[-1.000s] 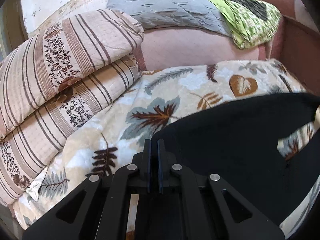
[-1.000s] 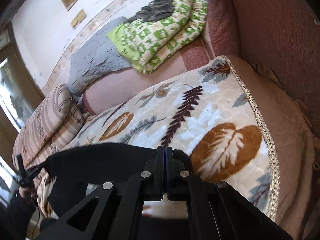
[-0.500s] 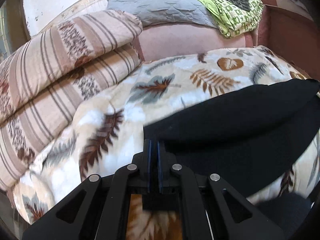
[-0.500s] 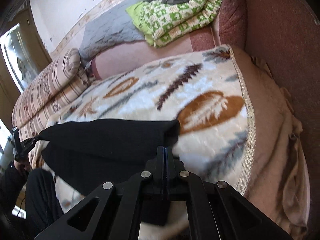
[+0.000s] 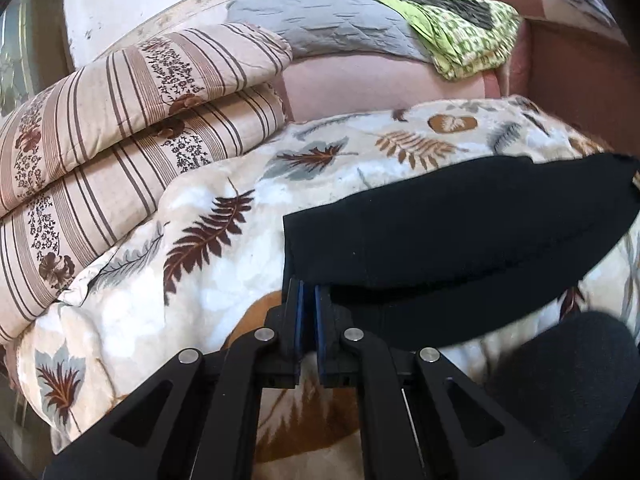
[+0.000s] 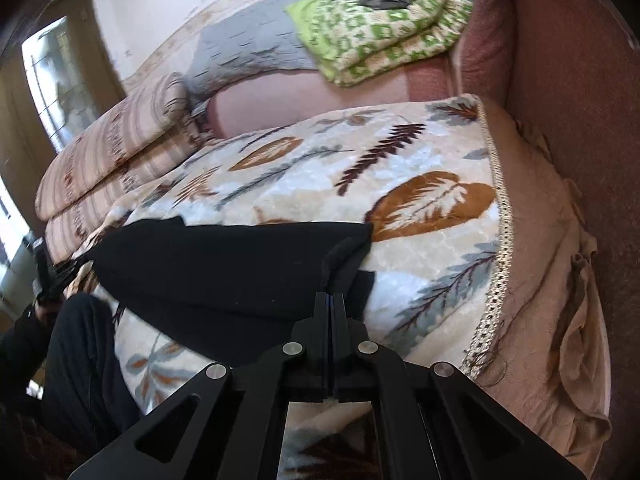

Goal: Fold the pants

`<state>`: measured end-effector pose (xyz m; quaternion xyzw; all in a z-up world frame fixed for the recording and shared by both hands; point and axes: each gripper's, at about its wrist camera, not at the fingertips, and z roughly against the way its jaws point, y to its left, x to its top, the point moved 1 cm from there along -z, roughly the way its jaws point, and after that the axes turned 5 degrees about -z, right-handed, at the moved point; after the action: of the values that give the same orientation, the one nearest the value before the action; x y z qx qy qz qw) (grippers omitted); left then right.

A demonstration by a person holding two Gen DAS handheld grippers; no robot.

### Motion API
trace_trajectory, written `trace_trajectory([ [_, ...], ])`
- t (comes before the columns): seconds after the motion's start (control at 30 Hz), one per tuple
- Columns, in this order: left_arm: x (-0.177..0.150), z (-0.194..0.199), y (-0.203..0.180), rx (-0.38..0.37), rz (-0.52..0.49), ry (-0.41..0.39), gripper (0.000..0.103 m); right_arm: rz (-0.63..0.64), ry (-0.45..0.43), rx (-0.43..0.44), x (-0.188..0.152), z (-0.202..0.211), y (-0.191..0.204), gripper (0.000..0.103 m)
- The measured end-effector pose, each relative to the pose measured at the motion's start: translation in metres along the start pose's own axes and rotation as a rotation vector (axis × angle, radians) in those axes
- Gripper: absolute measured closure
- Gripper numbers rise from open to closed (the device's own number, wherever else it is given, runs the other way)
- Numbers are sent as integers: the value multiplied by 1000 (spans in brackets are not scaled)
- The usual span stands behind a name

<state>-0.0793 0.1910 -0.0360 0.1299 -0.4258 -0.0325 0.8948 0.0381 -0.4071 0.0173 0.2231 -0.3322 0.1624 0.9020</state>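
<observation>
Holding the black pants (image 5: 460,216) stretched over the leaf-print blanket (image 5: 208,280), left claw (image 5: 307,286) clamped on one corner, right claw (image 6: 330,295) pinching the other. Can't spot any brand, label or readable writing on anything.

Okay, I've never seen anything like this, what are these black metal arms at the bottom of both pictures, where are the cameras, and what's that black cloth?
There is no robot here. A person holds a handheld two-finger tool in each hand, and each tool carries a wide-angle camera looking forward along its fingers. One picture comes from the left gripper, the other from the right gripper. The black arms are the tools' own linkages. The black cloth is a pair of pants, stretched across a leaf-patterned blanket. Each tool is shut on one end of the pants. Behind lie striped folded bedding, a grey quilt and a green patterned blanket on a pink sofa.
</observation>
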Motion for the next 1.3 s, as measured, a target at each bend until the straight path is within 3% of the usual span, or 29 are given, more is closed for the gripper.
trace_trajectory([
  [0.2, -23, -3, 9, 11, 79, 42, 103, 51, 54, 58, -17, 3, 4, 103],
  [0.33, -38, -9, 32, 35, 198, 85, 103, 52, 66, 65, -22, 5, 3, 103],
  [0.47, -33, 6, 41, -95, 314, 31, 102, 51, 65, 49, -20, 2, 3, 103],
  [0.5, -31, 8, 41, -191, 353, 22, 99, 51, 66, 49, -20, 1, 4, 103],
  [0.57, -30, 5, 41, -365, 473, 38, 88, 51, 67, 38, -18, -2, 4, 103],
  [0.6, -31, 2, 43, -395, 525, 53, 83, 51, 68, 42, -17, -3, 5, 103],
  [0.67, -37, -5, 49, -459, 656, 92, 58, 56, 70, 44, -16, -4, 6, 103],
  [0.8, -44, -17, 68, -606, 949, 92, 57, 68, 84, 51, -17, -8, 8, 103],
  [0.9, -45, -30, 69, -647, 1036, 115, 56, 70, 83, 51, -17, -9, 9, 103],
  [0.97, -48, -38, 69, -640, 1079, 141, 56, 71, 79, 52, -17, -9, 10, 103],
  [1.13, -50, -46, 72, -649, 1184, 112, 56, 69, 78, 49, -16, -9, 10, 103],
  [1.2, -52, -46, 72, -646, 1206, 105, 61, 70, 79, 52, -15, -9, 9, 103],
  [1.23, -53, -46, 70, -639, 1205, 111, 86, 72, 79, 52, -15, -9, 10, 103],
  [1.27, -53, -46, 67, -623, 1194, 141, 98, 73, 78, 53, -15, -8, 10, 103],
  [1.3, -54, -46, 66, -610, 1191, 154, 100, 73, 78, 54, -16, -8, 10, 103],
])
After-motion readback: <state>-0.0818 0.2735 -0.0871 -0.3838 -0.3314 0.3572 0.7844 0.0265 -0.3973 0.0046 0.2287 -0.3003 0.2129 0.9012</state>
